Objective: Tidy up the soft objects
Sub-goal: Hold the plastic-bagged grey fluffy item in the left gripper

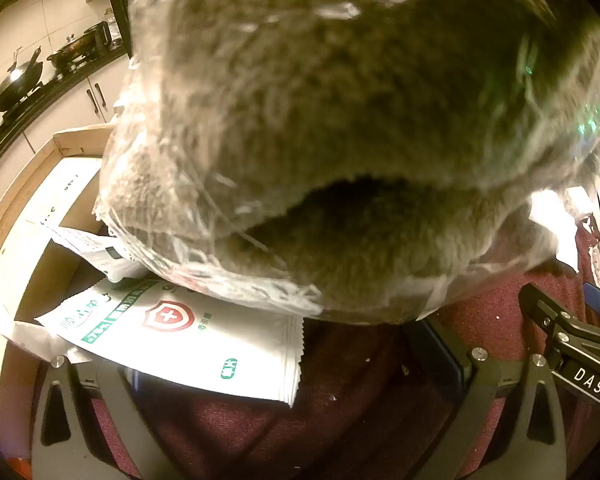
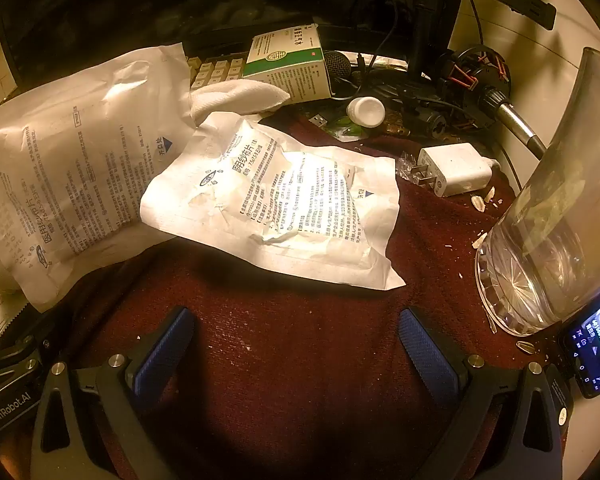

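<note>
While both claws point steeply down at the maroon cloth (image 2: 300, 360), the parts read outward as follows.

Right gripper (image 2: 296, 344): jaws spread wide, nothing between the blue ribbed pads (image 2: 428, 356); a bare stretch of cloth lies under and ahead of them.

Small gauze packet (image 2: 276, 208): flat white paper pouch, crinkled, printed in dark text; lies just ahead of the right claw, its near edge lifted slightly off the cloth, its far corner overlapping the larger pouch.

Large gauze packet (image 2: 76, 176): bigger white pouch of the same paper, puffed and creased, to the left of the small one and touching it.

Right margin: a clear cut-glass vessel (image 2: 548, 240) stands upright close beside the right finger, a lit phone (image 2: 592, 352) at its foot; little free room on this side.

Far edge: white charger plug (image 2: 452, 170), white bottle cap (image 2: 366, 111), green-and-white carton (image 2: 288, 64), folded white cloth (image 2: 240, 96), a keyboard and cables, all crowded beyond the packets.

Left gripper (image 1: 296, 364): jaws spread wide, gripping nothing; only the black finger frames show clearly.

Plush bundle (image 1: 340, 128): fuzzy brownish-grey mass wrapped in crinkled clear film, filling the upper view above the left claw; whether it touches the fingers cannot be told.

Sachet stack (image 1: 204, 340): flat white sachets with zigzag edges, red shield and green print, lying partly under the bundle, near the left finger.

Cardboard box (image 1: 40, 168): open, brown walls, at the left edge, papers inside.
</note>
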Action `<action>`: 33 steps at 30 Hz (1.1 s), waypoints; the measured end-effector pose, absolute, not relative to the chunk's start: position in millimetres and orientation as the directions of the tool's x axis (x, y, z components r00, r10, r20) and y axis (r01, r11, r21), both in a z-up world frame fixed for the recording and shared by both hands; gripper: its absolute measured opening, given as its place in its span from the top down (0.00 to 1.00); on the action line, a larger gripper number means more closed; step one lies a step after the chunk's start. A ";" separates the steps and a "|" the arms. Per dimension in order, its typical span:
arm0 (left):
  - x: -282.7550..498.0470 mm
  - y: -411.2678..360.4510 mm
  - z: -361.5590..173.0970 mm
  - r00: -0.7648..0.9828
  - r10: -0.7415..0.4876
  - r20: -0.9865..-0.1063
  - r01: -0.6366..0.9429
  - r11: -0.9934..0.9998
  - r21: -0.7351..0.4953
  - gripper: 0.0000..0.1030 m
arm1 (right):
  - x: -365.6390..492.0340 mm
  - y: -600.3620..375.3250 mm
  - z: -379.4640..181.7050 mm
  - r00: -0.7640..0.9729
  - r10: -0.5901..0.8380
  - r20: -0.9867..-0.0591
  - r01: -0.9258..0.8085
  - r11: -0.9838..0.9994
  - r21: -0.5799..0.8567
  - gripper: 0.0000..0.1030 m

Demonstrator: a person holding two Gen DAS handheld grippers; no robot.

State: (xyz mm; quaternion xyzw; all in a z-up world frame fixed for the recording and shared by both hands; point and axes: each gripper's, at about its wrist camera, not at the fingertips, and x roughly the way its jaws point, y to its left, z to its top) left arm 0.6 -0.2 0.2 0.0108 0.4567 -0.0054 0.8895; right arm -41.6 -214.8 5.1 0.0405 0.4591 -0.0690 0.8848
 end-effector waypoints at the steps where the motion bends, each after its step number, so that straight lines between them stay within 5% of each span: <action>1: 0.8 -0.2 0.2 0.583 0.000 -0.813 0.019 1.000 0.014 0.00 | -41.6 -214.8 5.1 0.570 -0.085 -0.817 0.159 0.987 0.008 0.00; 33: 0.5 -6.8 -0.6 0.572 -0.068 -0.818 0.059 0.997 -0.041 0.00 | -40.8 -215.1 4.3 0.572 -0.086 -0.816 0.156 0.988 0.006 0.00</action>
